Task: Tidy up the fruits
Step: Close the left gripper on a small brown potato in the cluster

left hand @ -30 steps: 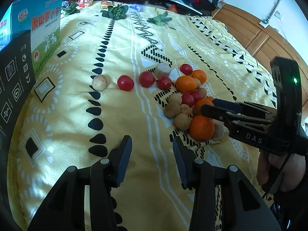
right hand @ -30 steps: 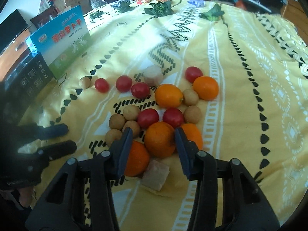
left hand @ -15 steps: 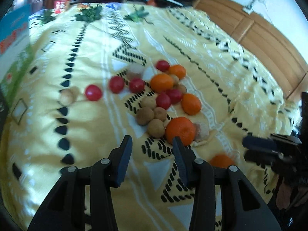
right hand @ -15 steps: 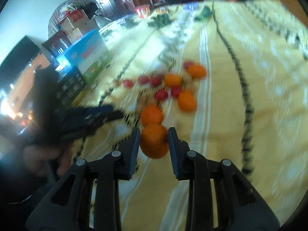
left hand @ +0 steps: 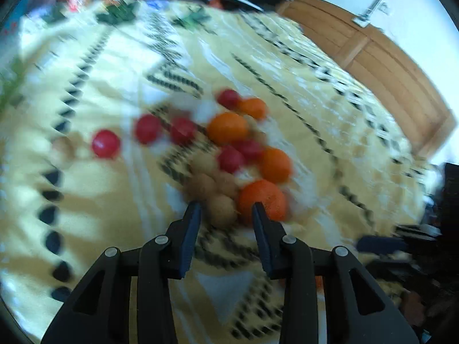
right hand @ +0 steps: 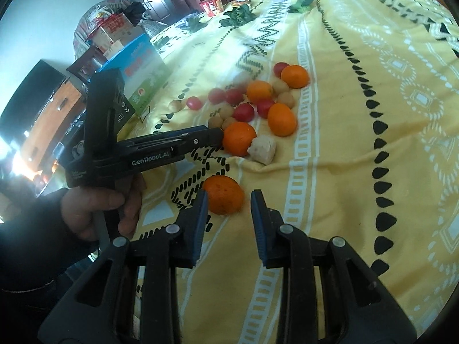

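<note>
A heap of oranges, red tomatoes and small brown fruits lies on the yellow patterned bedspread (right hand: 344, 114). One orange (right hand: 223, 195) lies apart from the heap, just in front of my open, empty right gripper (right hand: 228, 200). My left gripper (left hand: 226, 213) is open, low over the near edge of the heap, with a small brown fruit (left hand: 221, 210) between its tips and a large orange (left hand: 262, 199) at its right finger. In the right wrist view the left gripper (right hand: 215, 137) reaches next to an orange (right hand: 239, 138) and a pale chunk (right hand: 262, 149).
A blue and green carton (right hand: 140, 71) and a black box (right hand: 106, 97) stand at the left edge of the bed. Green leafy vegetables (right hand: 238, 15) and a red tub (right hand: 212, 5) lie at the far end. A wooden headboard (left hand: 387, 66) runs along the right.
My right gripper has set down the orange it held and opened, with the orange now lying apart from the heap. My left gripper has moved forward to the near edge of the heap.
</note>
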`<state>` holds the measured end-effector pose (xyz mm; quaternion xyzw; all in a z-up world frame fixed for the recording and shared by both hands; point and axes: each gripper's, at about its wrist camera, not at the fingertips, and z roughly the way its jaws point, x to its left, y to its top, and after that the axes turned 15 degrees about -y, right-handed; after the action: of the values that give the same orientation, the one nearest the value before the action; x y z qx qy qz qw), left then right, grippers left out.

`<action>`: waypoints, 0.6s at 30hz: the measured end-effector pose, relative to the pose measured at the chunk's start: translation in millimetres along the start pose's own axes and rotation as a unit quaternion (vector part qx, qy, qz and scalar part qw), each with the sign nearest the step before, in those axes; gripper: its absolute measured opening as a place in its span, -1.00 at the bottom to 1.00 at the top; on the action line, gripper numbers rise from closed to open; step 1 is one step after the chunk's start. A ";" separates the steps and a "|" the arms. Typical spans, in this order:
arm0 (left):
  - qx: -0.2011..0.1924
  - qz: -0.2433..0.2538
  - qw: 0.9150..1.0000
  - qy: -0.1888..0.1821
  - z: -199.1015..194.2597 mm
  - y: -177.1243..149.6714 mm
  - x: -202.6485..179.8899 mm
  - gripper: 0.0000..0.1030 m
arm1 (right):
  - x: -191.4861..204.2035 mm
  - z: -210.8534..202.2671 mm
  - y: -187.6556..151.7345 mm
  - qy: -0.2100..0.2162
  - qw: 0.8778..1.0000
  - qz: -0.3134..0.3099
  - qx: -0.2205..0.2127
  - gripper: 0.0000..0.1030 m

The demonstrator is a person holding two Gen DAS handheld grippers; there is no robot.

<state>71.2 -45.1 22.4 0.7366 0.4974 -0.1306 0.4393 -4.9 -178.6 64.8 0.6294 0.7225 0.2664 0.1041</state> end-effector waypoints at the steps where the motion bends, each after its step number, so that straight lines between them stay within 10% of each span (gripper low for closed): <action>1: 0.014 0.007 1.000 -0.013 -0.1 -1.4 -4.7 -0.40 | -1.6 -0.5 -0.2 -0.001 1.000 0.003 0.000 -0.39; 4: 0.010 0.025 0.998 -0.062 -25.0 -14.7 -20.2 -0.57 | -2.4 -6.5 1.9 0.002 1.000 0.005 -0.008 -0.39; 10: -0.046 -0.047 0.998 0.024 -61.6 -34.5 13.4 -0.57 | 18.8 -1.9 15.1 0.033 0.998 -0.042 -0.014 -0.37; 18: -0.062 -0.042 0.996 0.045 -68.0 -30.9 14.3 -0.54 | 39.9 45.6 33.5 -0.008 0.997 -0.080 0.016 -0.37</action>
<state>35.1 20.2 36.9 0.6914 0.5546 -0.0844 0.4553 38.5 -126.3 51.3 0.5730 0.7740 0.2408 0.1212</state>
